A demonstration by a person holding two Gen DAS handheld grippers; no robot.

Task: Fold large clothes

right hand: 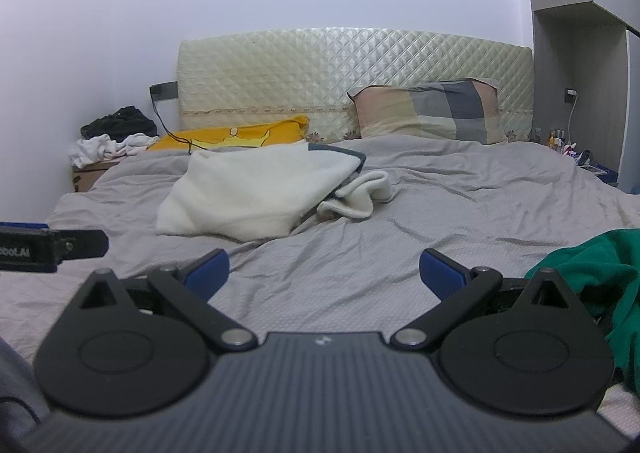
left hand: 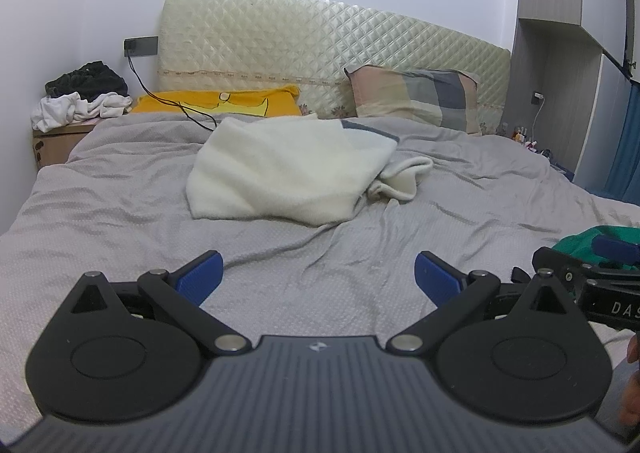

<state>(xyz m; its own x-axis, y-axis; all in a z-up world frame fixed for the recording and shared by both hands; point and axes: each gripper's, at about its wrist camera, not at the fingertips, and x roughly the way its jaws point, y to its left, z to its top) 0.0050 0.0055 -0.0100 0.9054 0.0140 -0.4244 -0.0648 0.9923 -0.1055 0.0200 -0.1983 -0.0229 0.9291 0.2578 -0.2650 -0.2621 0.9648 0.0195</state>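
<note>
A cream fleece garment [left hand: 280, 169] [right hand: 248, 193] lies loosely folded in the middle of the grey bed, one sleeve bunched out at its right side. A crumpled green garment [right hand: 592, 277] [left hand: 588, 241] lies at the right, close beside my right gripper. My left gripper [left hand: 318, 277] hovers low over the near part of the bed, open and holding nothing. My right gripper [right hand: 324, 277] stands likewise open and holds nothing, short of the cream garment. In the left wrist view the right gripper's body shows at the right edge, over the green cloth.
The grey sheet [left hand: 120, 213] is wrinkled across the bed. A plaid pillow [left hand: 416, 97] and a yellow pillow [left hand: 224, 103] lean at the quilted headboard [left hand: 320, 41]. A black cable [left hand: 168, 101] trails onto the bed. Clothes [left hand: 84, 97] are piled on a box at the left.
</note>
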